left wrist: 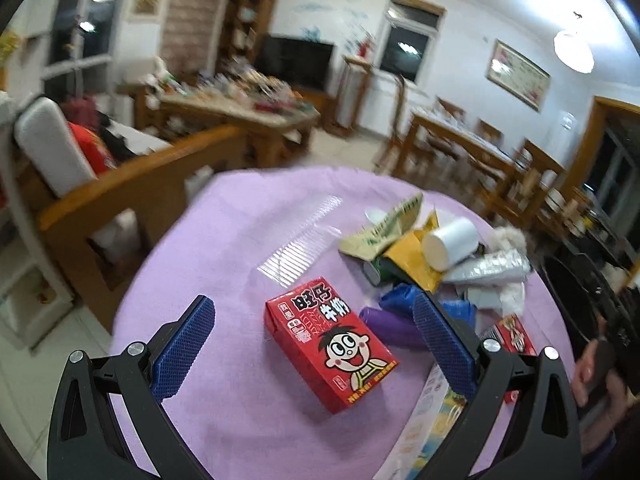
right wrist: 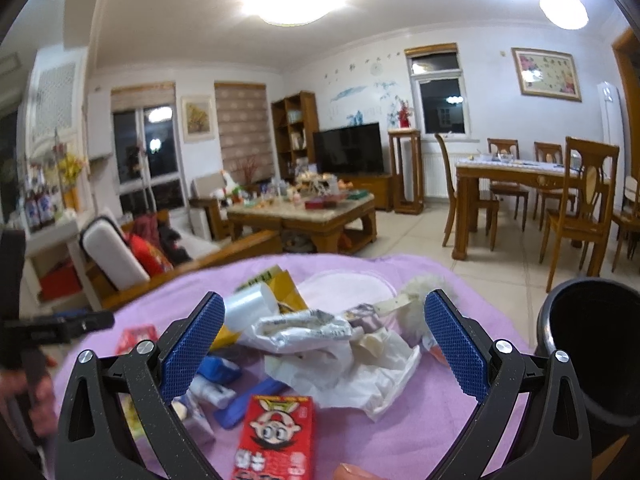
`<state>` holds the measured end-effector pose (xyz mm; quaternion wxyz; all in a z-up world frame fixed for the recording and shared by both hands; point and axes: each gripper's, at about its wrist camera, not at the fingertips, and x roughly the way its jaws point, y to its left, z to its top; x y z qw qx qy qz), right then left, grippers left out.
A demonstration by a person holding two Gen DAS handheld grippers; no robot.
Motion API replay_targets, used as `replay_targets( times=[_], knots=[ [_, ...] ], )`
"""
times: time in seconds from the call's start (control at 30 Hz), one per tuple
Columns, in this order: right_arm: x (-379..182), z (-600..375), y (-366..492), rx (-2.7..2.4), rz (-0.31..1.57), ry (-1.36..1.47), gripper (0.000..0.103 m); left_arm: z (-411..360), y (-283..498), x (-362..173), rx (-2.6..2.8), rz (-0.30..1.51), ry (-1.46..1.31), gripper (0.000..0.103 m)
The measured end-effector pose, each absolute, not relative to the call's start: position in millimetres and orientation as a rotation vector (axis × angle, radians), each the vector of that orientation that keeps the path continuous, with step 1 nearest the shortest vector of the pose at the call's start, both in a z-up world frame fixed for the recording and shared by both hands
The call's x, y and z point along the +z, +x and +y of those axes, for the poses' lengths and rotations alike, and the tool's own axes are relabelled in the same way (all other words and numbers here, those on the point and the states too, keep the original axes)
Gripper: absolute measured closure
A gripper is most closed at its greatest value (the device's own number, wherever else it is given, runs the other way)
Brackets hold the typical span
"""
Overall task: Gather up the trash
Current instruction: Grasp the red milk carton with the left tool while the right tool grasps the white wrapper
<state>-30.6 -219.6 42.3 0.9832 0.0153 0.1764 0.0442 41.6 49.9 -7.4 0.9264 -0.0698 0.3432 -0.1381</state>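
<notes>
A red milk carton (left wrist: 330,344) with a cartoon face lies on the purple tablecloth (left wrist: 240,240), between the wide-apart fingers of my open left gripper (left wrist: 316,320). Beyond it sits a heap of trash: a white cup (left wrist: 450,242), yellow wrapper (left wrist: 416,258), silver wrapper (left wrist: 490,270), blue bag (left wrist: 400,298). In the right wrist view my open right gripper (right wrist: 326,330) hovers over the crumpled silver wrapper (right wrist: 304,330) and white paper (right wrist: 360,376), holding nothing. A second red carton (right wrist: 276,436) lies near the bottom. The left gripper's black body (right wrist: 56,326) shows at the left.
A black bin (right wrist: 588,348) stands at the table's right edge. A wooden sofa (left wrist: 132,188) is close behind the table on the left. A coffee table (right wrist: 304,212) and dining set (right wrist: 532,184) stand farther off. A fingertip (right wrist: 352,472) shows at the bottom edge.
</notes>
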Motion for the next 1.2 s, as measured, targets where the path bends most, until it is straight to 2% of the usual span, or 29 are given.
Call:
replay_targets(
  times=[0.23,0.43,0.63,0.8,1.0,1.07,1.1,1.17,1.2],
  knots=[
    [34,-226,-18,0.146,0.493,-0.009,0.004,45,80,-20,-0.442,0.871,-0.097,0.005],
    [25,-237,-14,0.119,0.574,0.017,0.004,37,79,-44,-0.373,1.029,-0.201,0.005],
    [26,-258,-18,0.08,0.626,0.054,0.004,19,73,-51,-0.214,0.986,-0.139,0.005],
    [18,-277,-23,0.116,0.707,0.106,0.004,18,69,-47,-0.201,0.988,-0.089,0.012],
    [4,-250,-27,0.249,0.802,0.124,0.009,28,70,-48,-0.219,0.983,-0.061,0.014],
    [2,-231,-28,0.278,0.83,0.096,0.009,33,70,-47,-0.22,0.96,-0.065,0.046],
    [1,-224,-28,0.291,0.841,0.089,0.009,37,70,-46,-0.203,0.956,-0.066,0.052],
    [-1,-208,-27,0.29,0.869,0.057,0.01,44,72,-45,-0.232,0.954,-0.087,0.053],
    [-3,-203,-27,0.279,0.874,0.038,0.015,47,72,-44,-0.246,0.956,-0.097,0.053]
  ],
)
